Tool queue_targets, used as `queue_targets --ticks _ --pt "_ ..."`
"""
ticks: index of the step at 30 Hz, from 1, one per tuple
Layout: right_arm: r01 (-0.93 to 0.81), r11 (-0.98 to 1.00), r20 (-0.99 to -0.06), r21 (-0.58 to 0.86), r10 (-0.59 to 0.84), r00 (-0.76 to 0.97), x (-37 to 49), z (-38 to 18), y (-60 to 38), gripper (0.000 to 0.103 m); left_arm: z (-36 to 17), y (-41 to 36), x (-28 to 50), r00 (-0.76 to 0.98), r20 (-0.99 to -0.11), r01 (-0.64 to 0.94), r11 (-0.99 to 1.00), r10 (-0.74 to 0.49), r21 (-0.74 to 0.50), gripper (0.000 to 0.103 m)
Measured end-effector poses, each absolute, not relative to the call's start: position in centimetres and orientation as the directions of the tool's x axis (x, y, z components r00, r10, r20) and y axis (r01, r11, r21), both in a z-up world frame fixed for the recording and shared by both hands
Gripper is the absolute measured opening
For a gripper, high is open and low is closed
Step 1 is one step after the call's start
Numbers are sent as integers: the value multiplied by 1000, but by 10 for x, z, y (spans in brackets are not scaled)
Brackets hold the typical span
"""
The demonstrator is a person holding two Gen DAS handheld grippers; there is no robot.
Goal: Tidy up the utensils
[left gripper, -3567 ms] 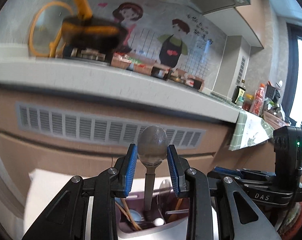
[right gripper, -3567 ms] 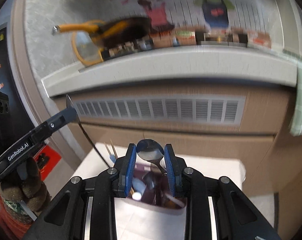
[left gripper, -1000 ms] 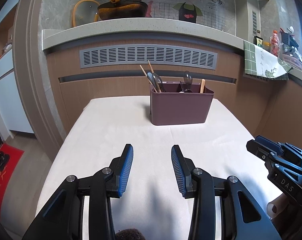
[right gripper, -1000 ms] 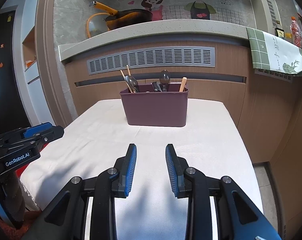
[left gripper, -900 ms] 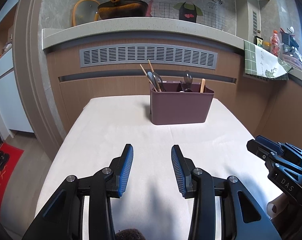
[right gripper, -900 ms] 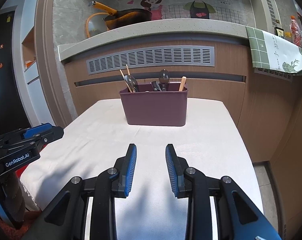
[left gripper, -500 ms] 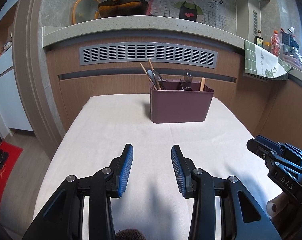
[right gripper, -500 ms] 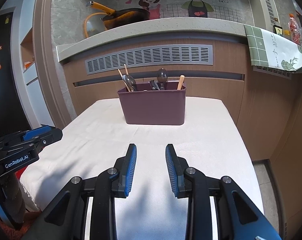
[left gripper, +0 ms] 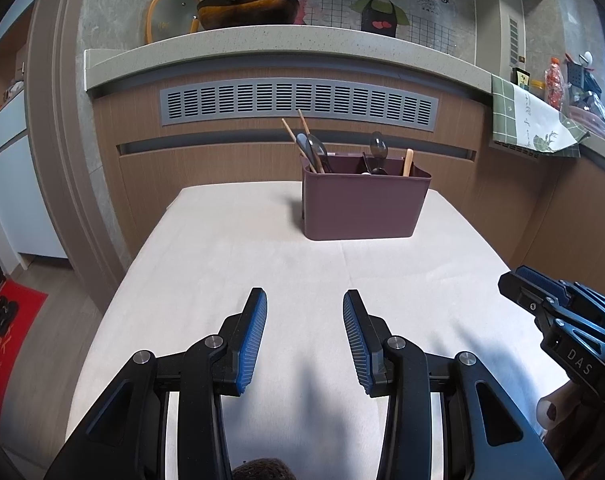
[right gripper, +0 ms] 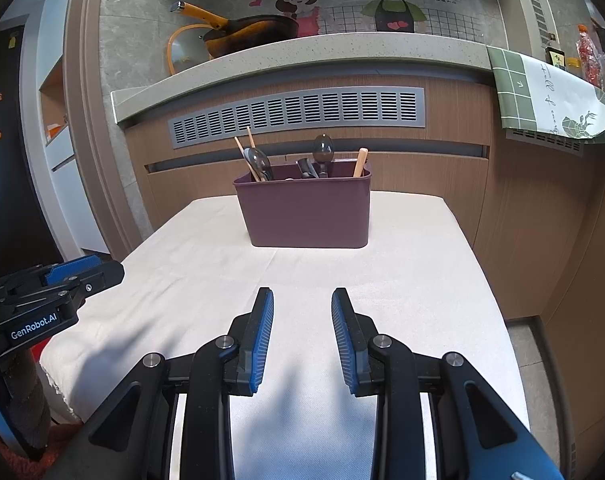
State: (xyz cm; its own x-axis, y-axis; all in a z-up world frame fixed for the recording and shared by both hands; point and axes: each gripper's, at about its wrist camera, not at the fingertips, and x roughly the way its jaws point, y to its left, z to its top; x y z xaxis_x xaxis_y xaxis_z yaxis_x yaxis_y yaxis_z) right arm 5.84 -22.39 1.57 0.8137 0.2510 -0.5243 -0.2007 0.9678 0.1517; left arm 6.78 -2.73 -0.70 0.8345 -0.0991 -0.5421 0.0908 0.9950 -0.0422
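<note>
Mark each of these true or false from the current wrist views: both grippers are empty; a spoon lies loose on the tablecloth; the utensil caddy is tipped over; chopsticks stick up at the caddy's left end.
1. Both the left gripper and right gripper are empty. True: jaws open, nothing between them.
2. A spoon lies loose on the tablecloth. False: the cloth shows no loose utensil.
3. The utensil caddy is tipped over. False: it stands upright.
4. Chopsticks stick up at the caddy's left end. True.
</note>
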Motion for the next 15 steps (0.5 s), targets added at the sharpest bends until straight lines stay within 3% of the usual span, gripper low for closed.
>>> queue_targets --ticks 15 --pt "-181 973 -510 145 231 828 56 19 -226 29 -7 -27 66 836 -537 100 994 -113 -54 41"
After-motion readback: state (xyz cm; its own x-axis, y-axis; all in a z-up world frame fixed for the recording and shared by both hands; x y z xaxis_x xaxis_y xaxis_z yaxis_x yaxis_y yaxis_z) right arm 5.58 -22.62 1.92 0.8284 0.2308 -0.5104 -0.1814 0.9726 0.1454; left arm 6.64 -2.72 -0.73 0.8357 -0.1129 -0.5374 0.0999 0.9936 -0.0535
